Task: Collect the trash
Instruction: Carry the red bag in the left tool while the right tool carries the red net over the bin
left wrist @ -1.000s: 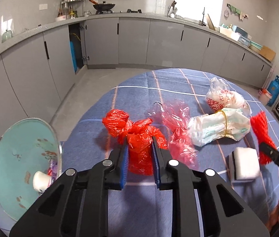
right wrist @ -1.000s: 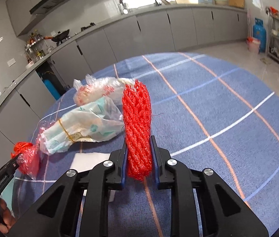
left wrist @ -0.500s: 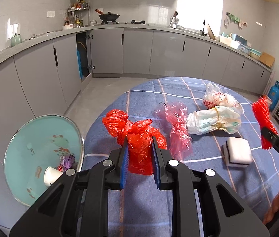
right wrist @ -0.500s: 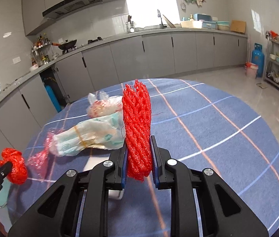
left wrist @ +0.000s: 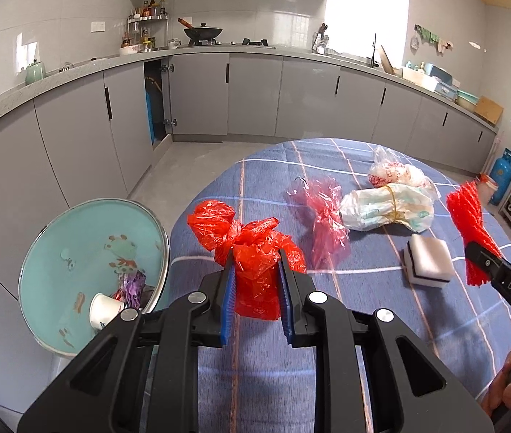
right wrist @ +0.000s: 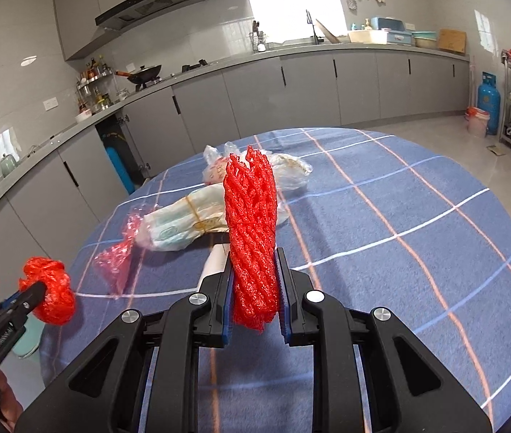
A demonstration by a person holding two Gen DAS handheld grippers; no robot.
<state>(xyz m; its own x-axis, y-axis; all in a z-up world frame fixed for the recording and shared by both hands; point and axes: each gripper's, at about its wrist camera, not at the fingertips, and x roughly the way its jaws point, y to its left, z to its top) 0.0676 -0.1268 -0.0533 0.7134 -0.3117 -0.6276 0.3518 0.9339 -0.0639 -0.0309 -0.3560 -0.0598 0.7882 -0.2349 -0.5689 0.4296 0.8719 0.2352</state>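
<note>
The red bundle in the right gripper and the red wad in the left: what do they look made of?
Red bundle: likely foam or plastic netting, matte, showing an open diamond mesh with frayed ends. Red wad: thin plastic film, probably a bag, glossy, crinkled, knotted and slightly translucent at the edges. Each sits clamped in its gripper, right gripper, left gripper.

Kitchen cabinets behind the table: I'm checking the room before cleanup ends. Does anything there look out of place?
One cabinet door under the counter, below the spice rack, stands open while all the others are shut. The dark gap shows a blue cylinder inside. Nothing looks spilled or damaged.
</note>
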